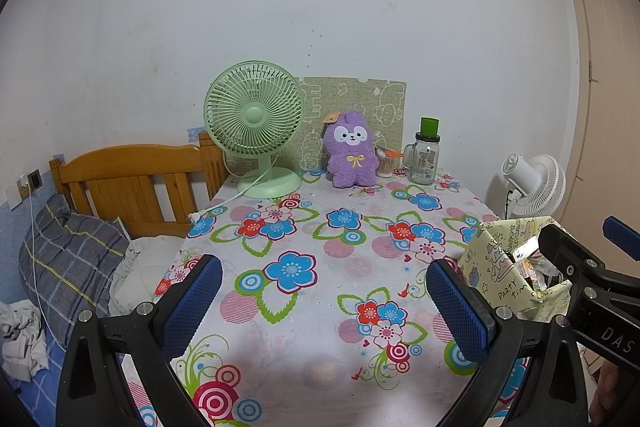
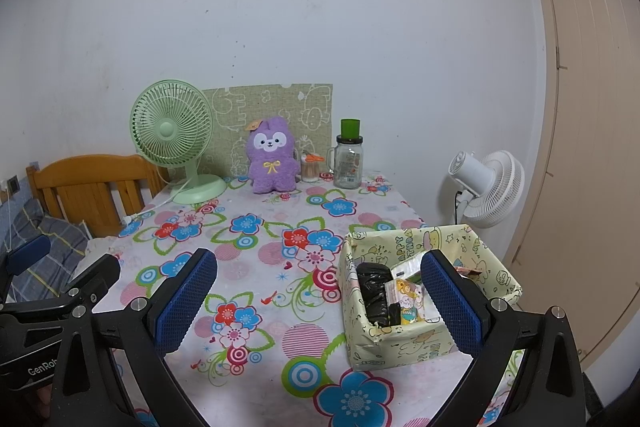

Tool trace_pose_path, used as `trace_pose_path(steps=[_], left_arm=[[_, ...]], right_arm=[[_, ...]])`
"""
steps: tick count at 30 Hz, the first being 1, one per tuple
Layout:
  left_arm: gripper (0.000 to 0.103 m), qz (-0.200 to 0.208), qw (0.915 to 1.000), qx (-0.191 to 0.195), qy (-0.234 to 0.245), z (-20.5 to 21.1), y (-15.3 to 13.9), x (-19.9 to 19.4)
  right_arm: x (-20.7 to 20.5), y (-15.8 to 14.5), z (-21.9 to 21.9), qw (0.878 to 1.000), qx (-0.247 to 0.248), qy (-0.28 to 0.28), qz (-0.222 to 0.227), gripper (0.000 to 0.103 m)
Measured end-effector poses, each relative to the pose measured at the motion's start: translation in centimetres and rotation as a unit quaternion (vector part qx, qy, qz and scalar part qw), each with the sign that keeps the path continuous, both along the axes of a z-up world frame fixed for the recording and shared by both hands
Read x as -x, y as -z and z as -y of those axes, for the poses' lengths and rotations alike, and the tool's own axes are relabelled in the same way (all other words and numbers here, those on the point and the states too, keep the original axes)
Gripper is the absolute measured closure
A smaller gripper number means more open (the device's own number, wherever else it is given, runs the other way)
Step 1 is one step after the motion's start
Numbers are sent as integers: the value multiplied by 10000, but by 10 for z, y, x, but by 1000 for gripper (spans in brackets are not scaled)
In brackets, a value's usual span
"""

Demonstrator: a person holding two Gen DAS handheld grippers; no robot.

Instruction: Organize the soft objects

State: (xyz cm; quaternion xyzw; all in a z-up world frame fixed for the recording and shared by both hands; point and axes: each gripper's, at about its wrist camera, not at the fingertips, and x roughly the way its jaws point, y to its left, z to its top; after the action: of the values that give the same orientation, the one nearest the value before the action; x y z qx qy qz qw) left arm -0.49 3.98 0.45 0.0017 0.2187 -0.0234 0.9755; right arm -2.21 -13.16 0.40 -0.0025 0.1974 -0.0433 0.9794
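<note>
While both grippers hang over the near edge of the tabletop (image 1: 320, 227), the purple plush toy (image 1: 352, 149) sits far away at the back, upright against a green mat (image 1: 360, 103) on the wall. It is between the green fan (image 1: 254, 129) on its left and a glass jar (image 1: 425, 159) on its right. A little cup of sticks (image 1: 385, 165) is just beside it.

The left gripper (image 1: 324, 307) has its blue fingers (image 1: 192, 303) spread wide, with nothing in them. The right gripper (image 2: 320, 303) is wide too, and holds nothing.

A paper-wrapped box (image 2: 424, 291) stands near, on the right side of the tabletop. It already has some packets inside.

The toy looks fluffy, light and squashy, so it should not break or slip much. I think the best place to pinch it is the fat middle of its body, by the yellow bow. Its ears would flop. The jar and cup look easy to knock over, so the fingers should come in from the front.
</note>
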Motion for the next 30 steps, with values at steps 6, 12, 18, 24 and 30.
trace_pose_path(steps=[6,12,18,24,30], left_arm=[[0,0,10000,2,2,0,0,0],[0,-2,10000,-3,1,0,0,0],[0,2,10000,-1,2,0,0,0],[0,-2,10000,-8,7,0,0,0],[0,-5,10000,-8,3,-2,0,0]], right_arm=[[0,0,0,10000,-1,-2,-3,0],[-1,0,0,10000,-8,-3,-12,0],[1,0,0,10000,-21,-18,1,0],[1,-1,1,10000,-26,-15,-5,0],[0,0,1,10000,-27,-20,-4,0]])
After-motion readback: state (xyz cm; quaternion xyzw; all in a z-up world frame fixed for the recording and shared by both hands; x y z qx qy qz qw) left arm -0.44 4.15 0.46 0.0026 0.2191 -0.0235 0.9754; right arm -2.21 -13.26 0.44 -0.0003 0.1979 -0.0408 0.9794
